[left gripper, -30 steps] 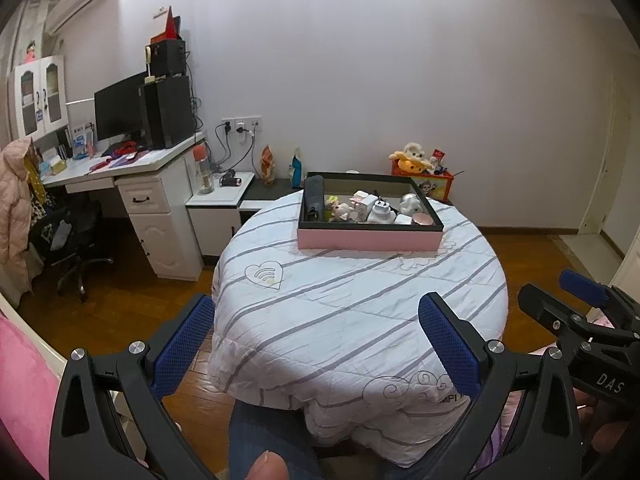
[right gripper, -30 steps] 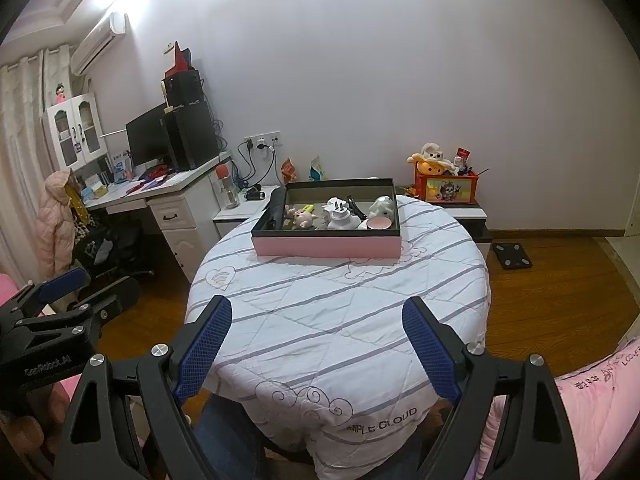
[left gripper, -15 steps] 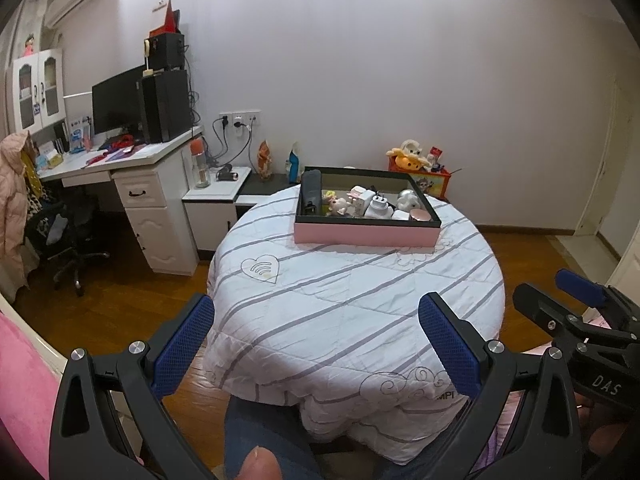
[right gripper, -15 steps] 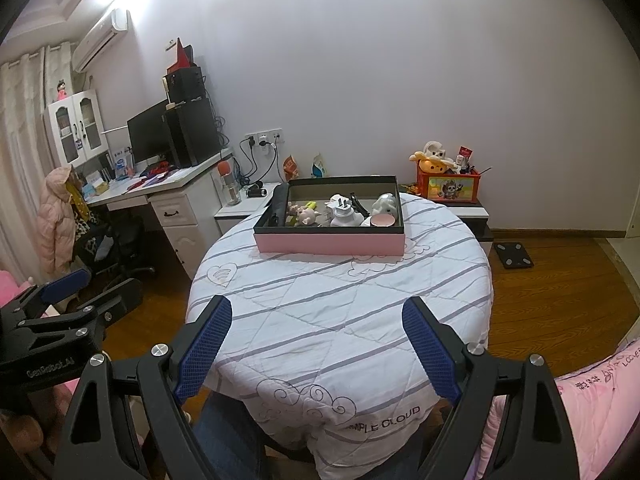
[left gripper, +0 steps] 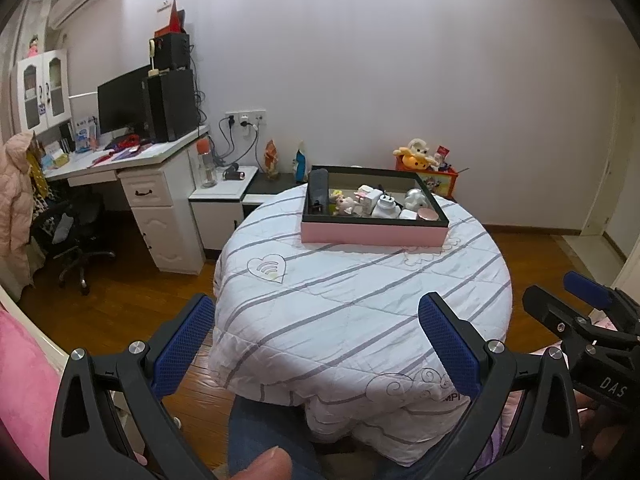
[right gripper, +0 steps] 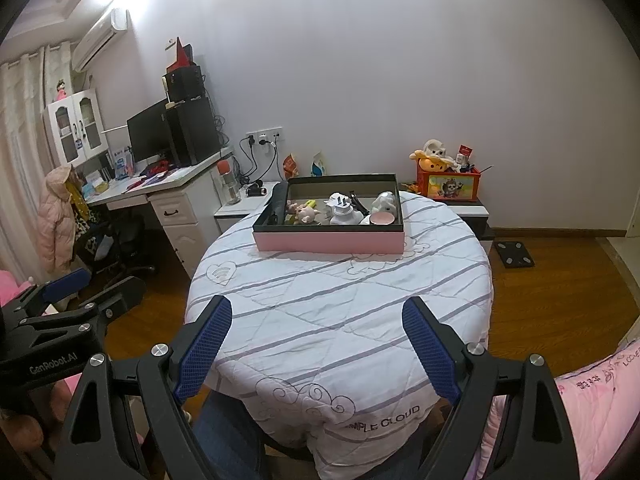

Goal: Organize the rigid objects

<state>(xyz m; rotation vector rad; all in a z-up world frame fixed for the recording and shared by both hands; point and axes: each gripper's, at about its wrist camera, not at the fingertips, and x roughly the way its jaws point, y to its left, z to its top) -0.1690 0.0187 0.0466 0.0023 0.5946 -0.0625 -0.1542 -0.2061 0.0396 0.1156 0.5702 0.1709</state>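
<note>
- Left wrist view: the left gripper hangs over the near edge of the round quilted surface, its blue fingers spread wide with nothing between them. The pink tray sits well ahead of the fingers at the far side, holding a white plug adapter, a small pig figure and a dark case. The right gripper shows off to the right.
- Right wrist view: the right gripper is likewise released, fingers apart and empty. The tray lies far ahead, centred between them.
</note>
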